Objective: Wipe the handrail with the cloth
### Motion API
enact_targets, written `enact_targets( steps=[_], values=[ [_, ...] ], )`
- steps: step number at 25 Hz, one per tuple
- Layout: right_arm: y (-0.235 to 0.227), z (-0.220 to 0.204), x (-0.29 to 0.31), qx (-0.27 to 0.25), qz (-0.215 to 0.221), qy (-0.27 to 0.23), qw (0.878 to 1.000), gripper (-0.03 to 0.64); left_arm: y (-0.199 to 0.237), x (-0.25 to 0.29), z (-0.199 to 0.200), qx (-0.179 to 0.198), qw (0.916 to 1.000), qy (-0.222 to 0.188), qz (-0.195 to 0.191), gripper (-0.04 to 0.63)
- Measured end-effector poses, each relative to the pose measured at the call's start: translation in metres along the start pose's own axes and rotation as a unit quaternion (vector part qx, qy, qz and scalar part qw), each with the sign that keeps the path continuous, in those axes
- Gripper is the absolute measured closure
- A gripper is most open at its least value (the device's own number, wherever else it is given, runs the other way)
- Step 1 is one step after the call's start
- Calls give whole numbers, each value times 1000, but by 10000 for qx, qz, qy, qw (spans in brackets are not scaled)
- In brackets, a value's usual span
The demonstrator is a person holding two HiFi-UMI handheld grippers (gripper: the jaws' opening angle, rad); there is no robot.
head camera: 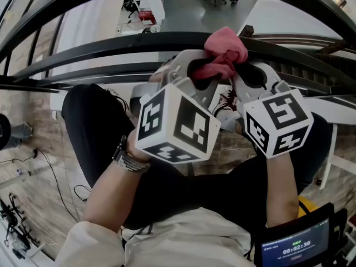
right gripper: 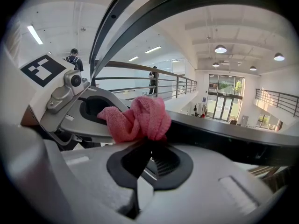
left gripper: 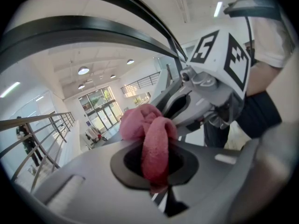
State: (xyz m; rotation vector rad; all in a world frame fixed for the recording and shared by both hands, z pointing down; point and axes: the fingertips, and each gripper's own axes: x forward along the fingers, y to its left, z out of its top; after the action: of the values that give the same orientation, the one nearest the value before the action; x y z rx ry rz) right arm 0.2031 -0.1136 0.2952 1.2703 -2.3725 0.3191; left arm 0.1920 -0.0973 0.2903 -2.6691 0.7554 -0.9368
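Note:
A crumpled pink cloth (head camera: 225,52) is bunched between both grippers, right against the black handrail (head camera: 111,43). My left gripper (left gripper: 156,164) is shut on the cloth (left gripper: 154,143), and a fold of it hangs through the jaws. My right gripper (right gripper: 149,148) is shut on the cloth (right gripper: 140,118) from the other side, next to the rail (right gripper: 224,134). In the head view the left gripper (head camera: 203,71) and the right gripper (head camera: 245,74) meet tip to tip at the cloth, with their marker cubes toward me.
Beyond the handrail is an open drop to a lower floor with desks and chairs (head camera: 142,10). A second rail (head camera: 67,77) runs below the top one. A small screen (head camera: 297,243) sits at the lower right. People stand by a far railing (right gripper: 154,80).

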Motion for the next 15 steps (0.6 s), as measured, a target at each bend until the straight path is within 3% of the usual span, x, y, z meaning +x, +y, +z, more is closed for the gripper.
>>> enact_targets(
  steps=[15],
  values=[
    [7, 6, 2, -20, 43, 53, 10000, 615, 5, -7, -2, 10, 10000, -29, 77, 566]
  ],
)
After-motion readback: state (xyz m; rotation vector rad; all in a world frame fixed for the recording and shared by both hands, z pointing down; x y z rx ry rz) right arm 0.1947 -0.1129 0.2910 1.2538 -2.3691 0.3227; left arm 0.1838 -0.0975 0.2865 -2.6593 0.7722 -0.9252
